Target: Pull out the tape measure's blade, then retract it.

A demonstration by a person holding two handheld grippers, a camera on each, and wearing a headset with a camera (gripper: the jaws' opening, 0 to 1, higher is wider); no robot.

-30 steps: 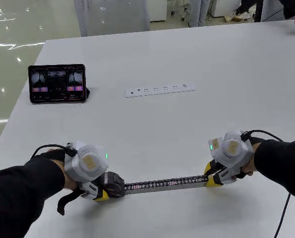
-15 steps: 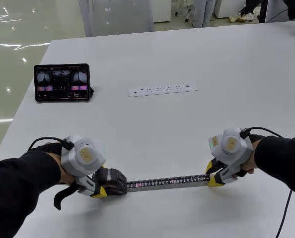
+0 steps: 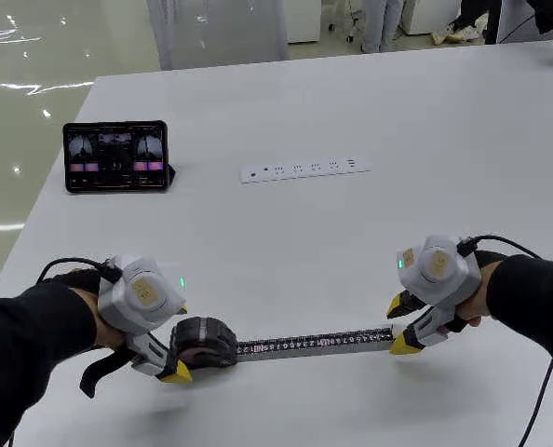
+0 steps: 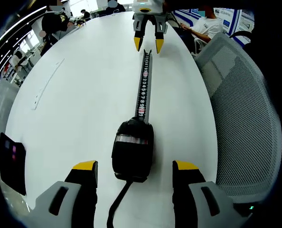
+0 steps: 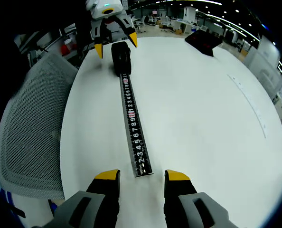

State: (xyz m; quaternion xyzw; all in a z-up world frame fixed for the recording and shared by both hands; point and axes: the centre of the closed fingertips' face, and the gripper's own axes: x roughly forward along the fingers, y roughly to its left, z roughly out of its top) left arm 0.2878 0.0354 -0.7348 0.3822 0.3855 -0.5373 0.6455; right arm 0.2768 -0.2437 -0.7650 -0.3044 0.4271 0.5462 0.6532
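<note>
White tabletop (image 3: 351, 233) carries the tape measure (image 4: 133, 149) with its blade (image 3: 314, 344) lying drawn out, so the pull looks done and retraction is due (probably needing a fresh hold on the case). Left gripper (image 4: 135, 167) gapes, the case between its jaws, touching neither. Right gripper (image 5: 142, 175) gapes too, the blade's end just ahead.

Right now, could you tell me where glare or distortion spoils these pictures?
Head view: sharp, with glare streaks on the glossy floor; both gripper views: fisheye bows the table edges, yet numerals on the blade read clearly in the right one.
</note>
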